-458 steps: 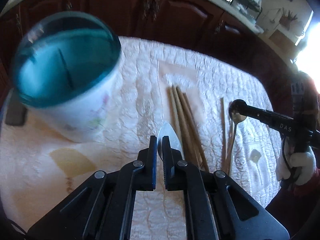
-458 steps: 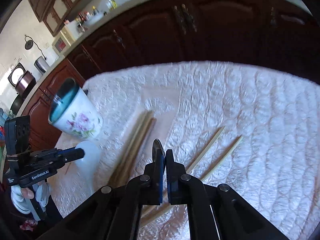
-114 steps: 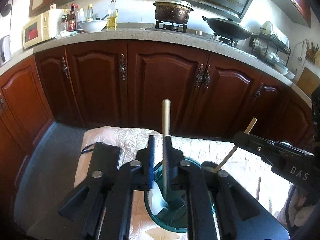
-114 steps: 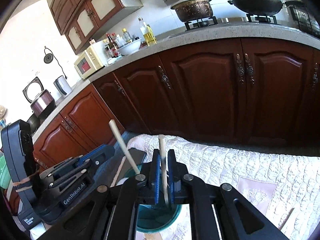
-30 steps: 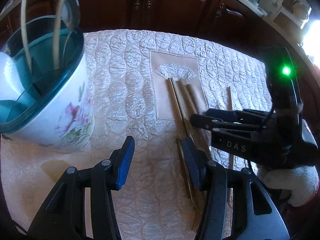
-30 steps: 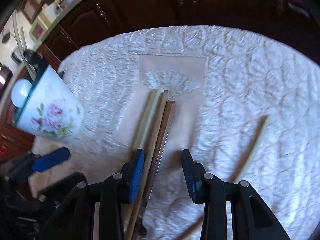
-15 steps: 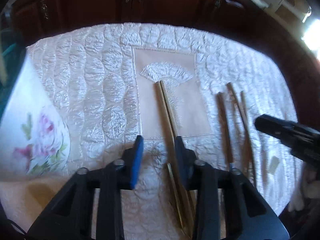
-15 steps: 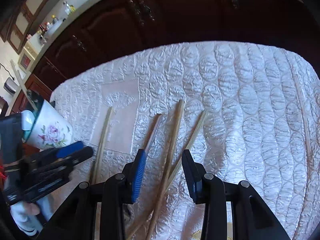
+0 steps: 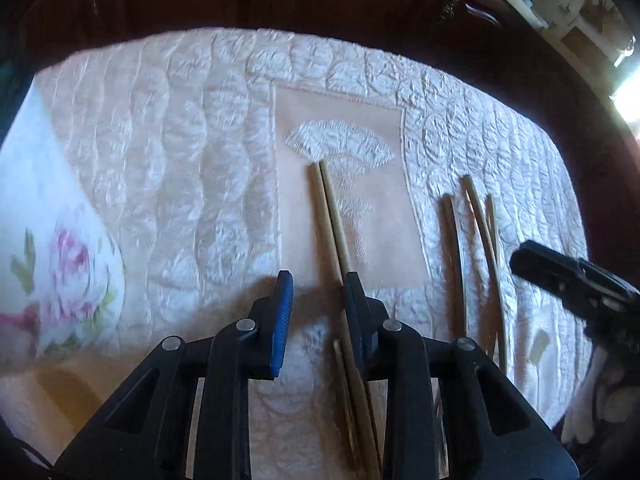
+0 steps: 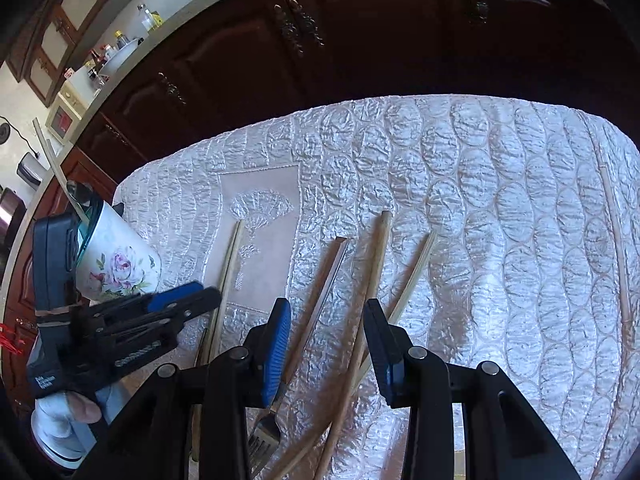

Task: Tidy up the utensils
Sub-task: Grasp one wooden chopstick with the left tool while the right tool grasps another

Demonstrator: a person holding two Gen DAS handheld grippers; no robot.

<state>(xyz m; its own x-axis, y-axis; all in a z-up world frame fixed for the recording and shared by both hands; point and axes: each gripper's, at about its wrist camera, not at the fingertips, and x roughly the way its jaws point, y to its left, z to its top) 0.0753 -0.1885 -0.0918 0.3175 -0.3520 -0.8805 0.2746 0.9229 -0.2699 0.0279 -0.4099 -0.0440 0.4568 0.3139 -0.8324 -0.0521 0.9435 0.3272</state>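
A pair of pale chopsticks [image 9: 332,220] lies on the pink panel of the quilted cloth [image 9: 180,140]. It runs between the fingers of my left gripper [image 9: 318,292], close against the right one; the jaws stand partly open and nothing is clamped. My right gripper [image 10: 326,320] is open above a fork [image 10: 320,292] and a chopstick [image 10: 374,280], both lying between its fingers. Another chopstick [image 10: 416,276] crosses just to the right. The floral cup [image 10: 116,256] at the left holds a chopstick and a spoon.
A single chopstick [image 10: 618,252] lies far right near the cloth's edge. Dark wooden cabinets [image 10: 360,40] stand behind the table. In the left wrist view the cup [image 9: 48,260] fills the left edge and the right gripper [image 9: 560,280] reaches in from the right.
My left gripper's jaws have narrowed and it has shifted right, over the pale pair. The right gripper has moved right; the fork, earlier beside the pair, now lies farther right.
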